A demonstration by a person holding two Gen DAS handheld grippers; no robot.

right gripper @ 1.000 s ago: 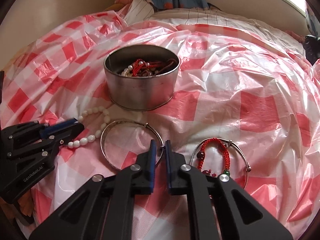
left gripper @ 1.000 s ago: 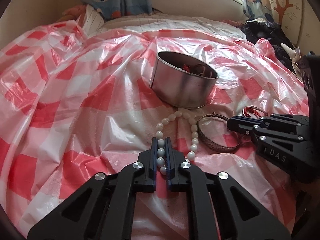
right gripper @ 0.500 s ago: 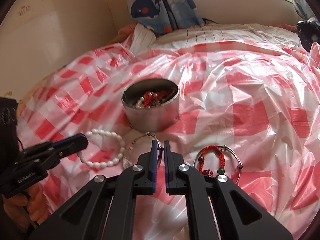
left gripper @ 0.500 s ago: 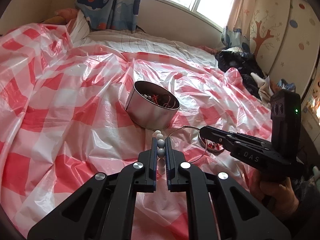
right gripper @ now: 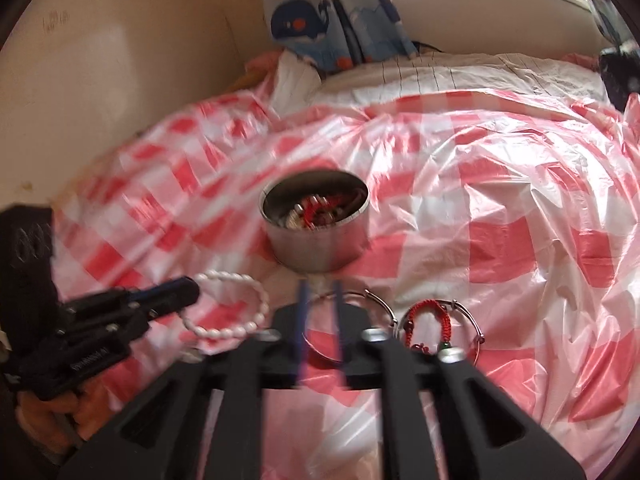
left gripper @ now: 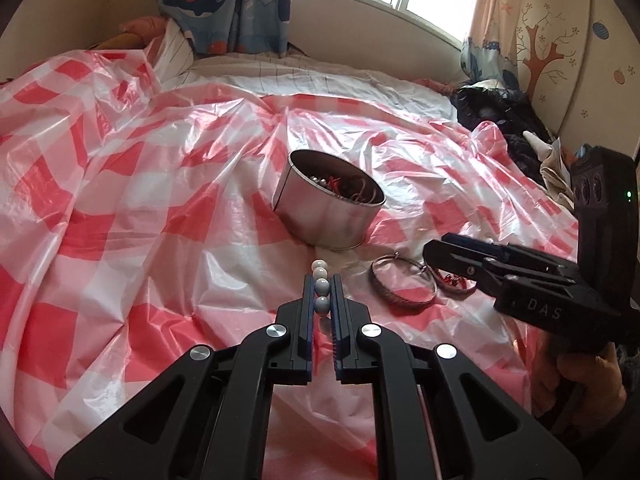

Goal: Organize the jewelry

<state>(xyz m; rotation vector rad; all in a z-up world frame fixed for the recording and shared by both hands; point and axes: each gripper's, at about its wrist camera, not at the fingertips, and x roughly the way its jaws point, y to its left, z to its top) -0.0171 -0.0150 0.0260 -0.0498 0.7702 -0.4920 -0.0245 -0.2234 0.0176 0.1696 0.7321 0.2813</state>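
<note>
A red-and-white checked plastic sheet (left gripper: 120, 208) is spread over the bed, and the round metal tin (right gripper: 316, 232) is taken as the landmark; to the left of the tin, in the right wrist view, the left gripper (right gripper: 188, 292) is seen closed on the white bead bracelet (right gripper: 236, 316), whose loop is carried clear of the sheet, below and left of the tin; from the left wrist view the same beads (left gripper: 321, 286) are seen pinched between the narrow blue-lined jaws, directly below the tin; inside the tin a tangle of red cord, pearls and metal pieces is shown; just below the tin, a thin silver bangle (right gripper: 372, 300) is seen lying flat on the sheet, apart from the tin; over that bangle the right gripper (right gripper: 320, 292) is blurred, its jaws opening, with part of the bangle's ring seen between them and no pad pressed on it; to the right of the silver bangle, below and right of the tin, a red braided bracelet (right gripper: 432, 316) is laid inside a second wire bangle (right gripper: 472, 326); far behind the tin, a whale-print curtain (left gripper: 224, 4) is hung beneath the window.
</note>
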